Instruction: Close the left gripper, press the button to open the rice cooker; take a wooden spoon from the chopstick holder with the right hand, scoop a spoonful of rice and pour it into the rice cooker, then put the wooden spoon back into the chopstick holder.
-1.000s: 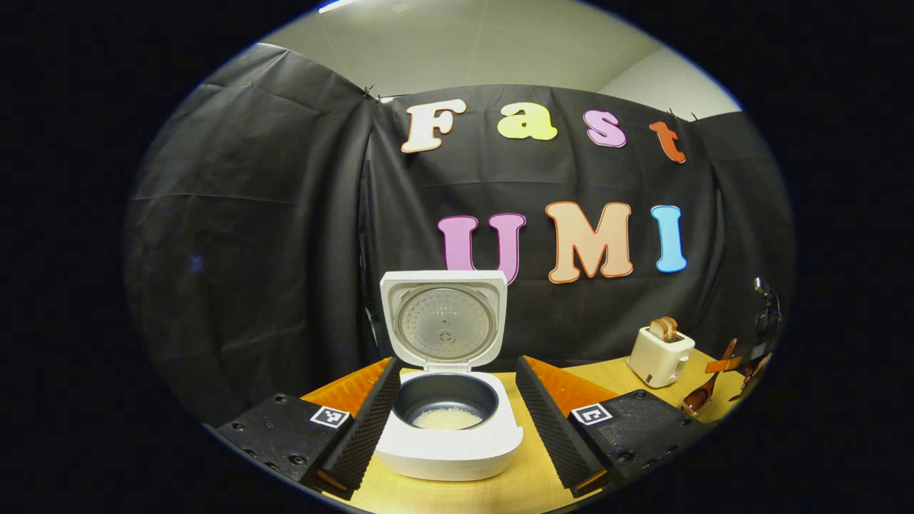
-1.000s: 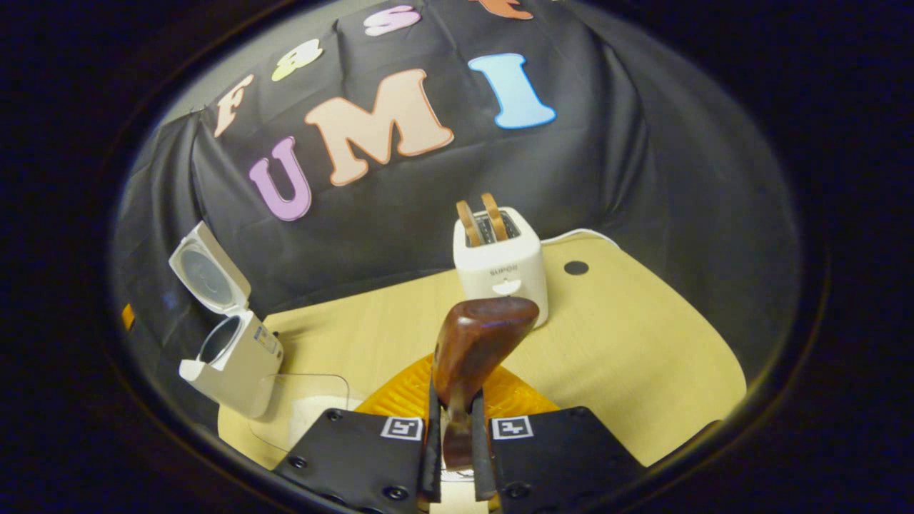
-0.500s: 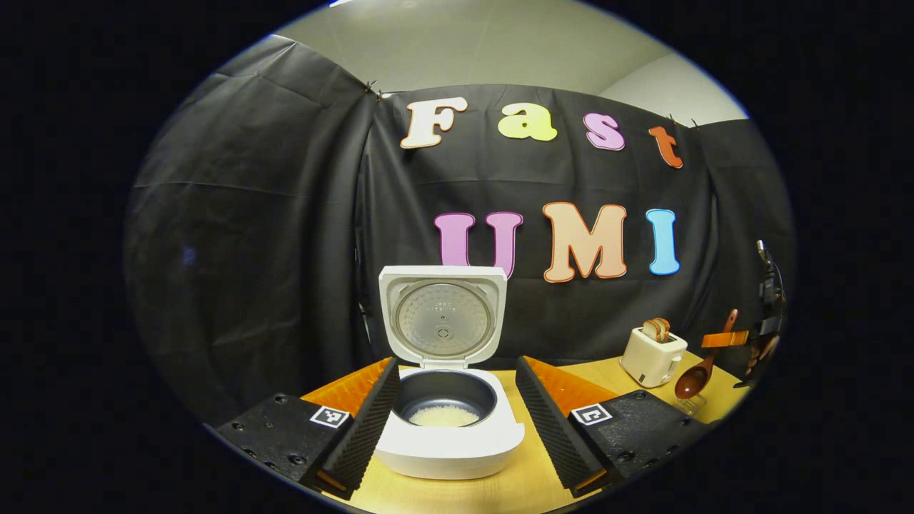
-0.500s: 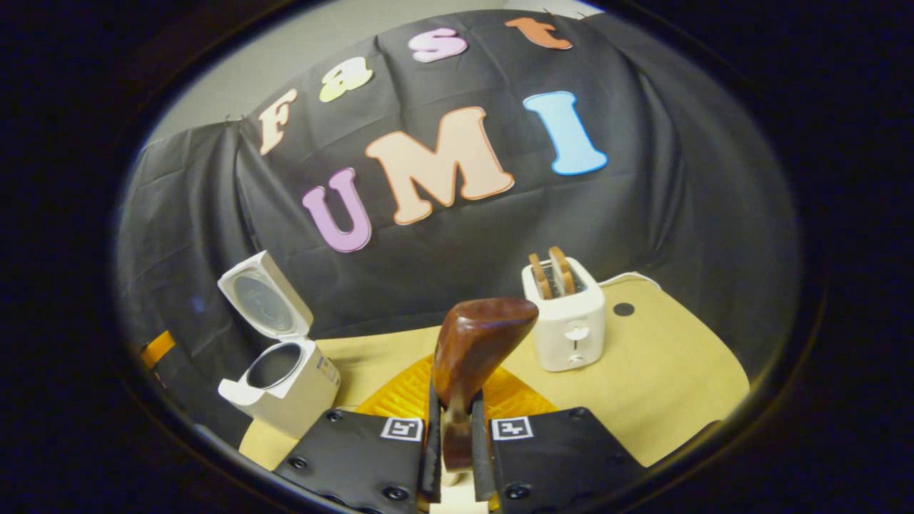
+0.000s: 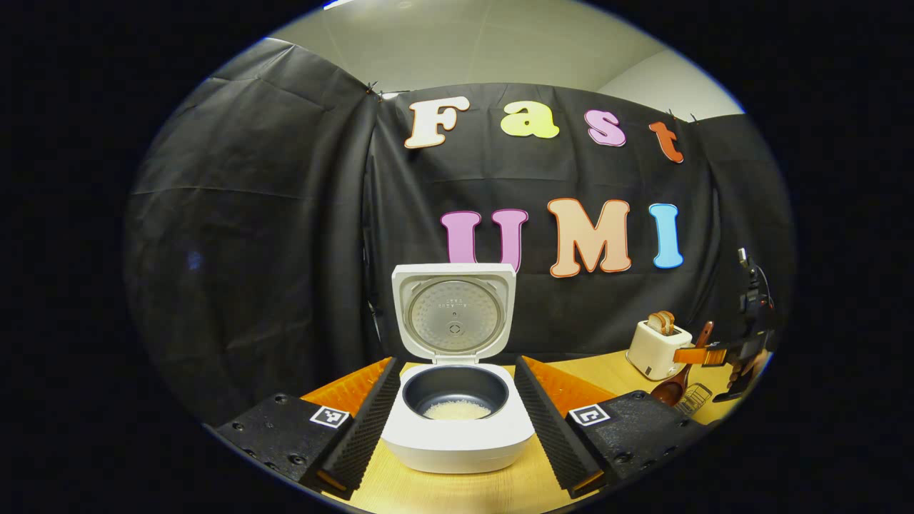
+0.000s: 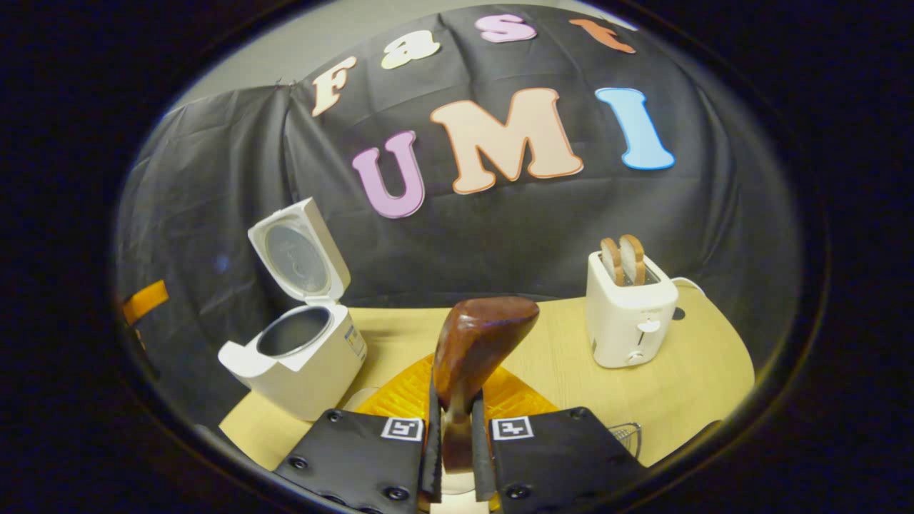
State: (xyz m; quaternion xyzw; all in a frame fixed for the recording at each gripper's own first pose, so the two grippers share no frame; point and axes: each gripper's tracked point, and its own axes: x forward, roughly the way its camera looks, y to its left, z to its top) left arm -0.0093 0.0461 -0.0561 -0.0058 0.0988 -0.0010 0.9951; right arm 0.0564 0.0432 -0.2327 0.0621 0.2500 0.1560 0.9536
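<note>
The desk (image 6: 571, 357) was a pale, smooth wood-grain top. On it, toward its left edge, the cooker (image 5: 457, 421) stood with its glossy white lid (image 5: 454, 313) swung upright, so the button press was judged done. White rice (image 5: 457, 409) lay in its dark round pot, so the pour also looked finished. A boxy white toaster (image 6: 628, 318) stood toward the right edge. The left tongs (image 5: 453, 417) hung wide apart, empty, either side of the cooker. The right tongs (image 6: 454, 435) were clamped on the handle of the spoon (image 6: 475, 350), a rounded, polished dark wood. In the left gripper view its bowl hung just above the wire holder (image 5: 691, 400) near the right edge. What remained, by this reading, was lowering the spoon into the holder.
</note>
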